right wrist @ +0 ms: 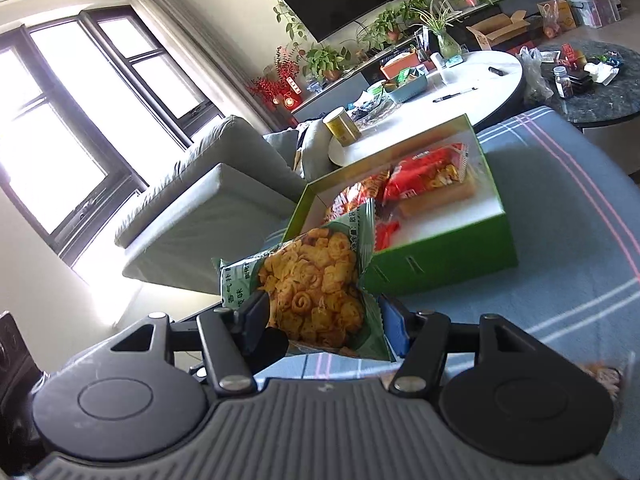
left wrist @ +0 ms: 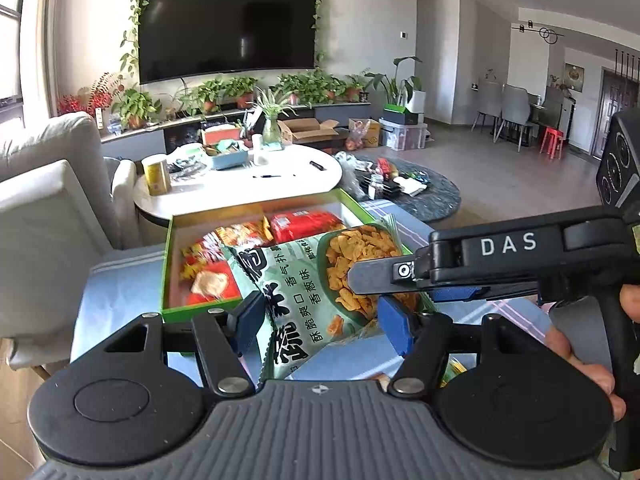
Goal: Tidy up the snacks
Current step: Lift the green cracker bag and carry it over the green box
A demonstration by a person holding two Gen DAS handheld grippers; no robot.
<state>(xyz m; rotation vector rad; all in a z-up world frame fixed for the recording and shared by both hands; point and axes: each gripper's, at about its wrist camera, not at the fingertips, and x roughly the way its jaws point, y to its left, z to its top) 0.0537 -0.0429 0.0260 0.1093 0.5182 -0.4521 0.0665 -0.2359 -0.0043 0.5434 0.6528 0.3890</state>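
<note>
**Green snack bag held by both grippers in front of the green box**

The left gripper (left wrist: pixel 320 320) is clamped on the green snack bag (left wrist: pixel 316 280), its 2 blue pads pressing the bag's lower part from either side. The right gripper (right wrist: pixel 324 320) grips the same bag (right wrist: pixel 316 280) at the end printed with fried curls, 1 finger on each side and the foil crumpled between them. In the left wrist view the right gripper's black body (left wrist: pixel 508 256), marked DAS, reaches in from the right and meets the bag's edge, with a person's fingers (left wrist: pixel 588 364) wrapped around its handle.

The bag hangs clear of the blue striped cloth (right wrist: pixel 560 240), just on the near side of the green box (right wrist: pixel 440 264), and its far end overlaps the box's near rim in both views.

The box lies open on that cloth. Inside it are red snack packs (left wrist: pixel 304 226), orange ones (left wrist: pixel 244 234) and a red-and-white pack (left wrist: pixel 212 284) near the front left corner; the right part of its floor is bare.

Beyond the box stands a white oval table (left wrist: pixel 288 176) carrying a yellow canister (left wrist: pixel 157 174), a blue basket (left wrist: pixel 228 158) and a pen (left wrist: pixel 266 176). To the box's left is a light grey sofa (left wrist: pixel 48 200). Farther behind the table, potted plants (left wrist: pixel 224 94) line a low cabinet beneath a wall-mounted TV (left wrist: pixel 228 26).
</note>
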